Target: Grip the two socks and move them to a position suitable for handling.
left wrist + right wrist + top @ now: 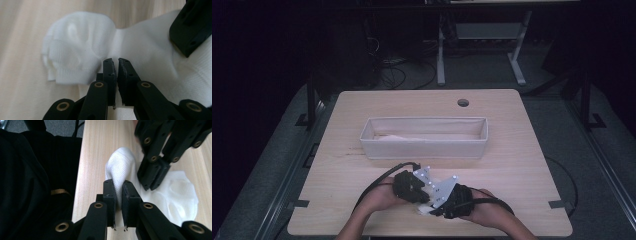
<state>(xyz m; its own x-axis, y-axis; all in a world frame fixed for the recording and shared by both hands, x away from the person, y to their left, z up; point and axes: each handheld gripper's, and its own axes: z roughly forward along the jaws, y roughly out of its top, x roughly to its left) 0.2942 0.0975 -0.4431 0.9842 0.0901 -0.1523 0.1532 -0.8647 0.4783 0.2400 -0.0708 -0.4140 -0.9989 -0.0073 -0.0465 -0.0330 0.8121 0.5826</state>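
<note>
A white sock [82,50] lies on the wooden table [512,165] near its front edge, bunched at one end. My left gripper [116,63] is shut on the fabric near the sock's middle. My right gripper [119,185] is shut on a raised fold at the sock's [120,162] other end, close to the table edge. The left gripper [152,180] reaches in from the upper right of the right gripper view. In the high view both grippers, left [419,197] and right [438,205], meet over the sock [424,210], held by two hands.
A long pale fabric bin [424,147] stands across the middle of the table, with something white [394,136] lying in its left part. A round cable hole [463,102] sits at the back. Dark clothing [30,182] lies just past the front edge.
</note>
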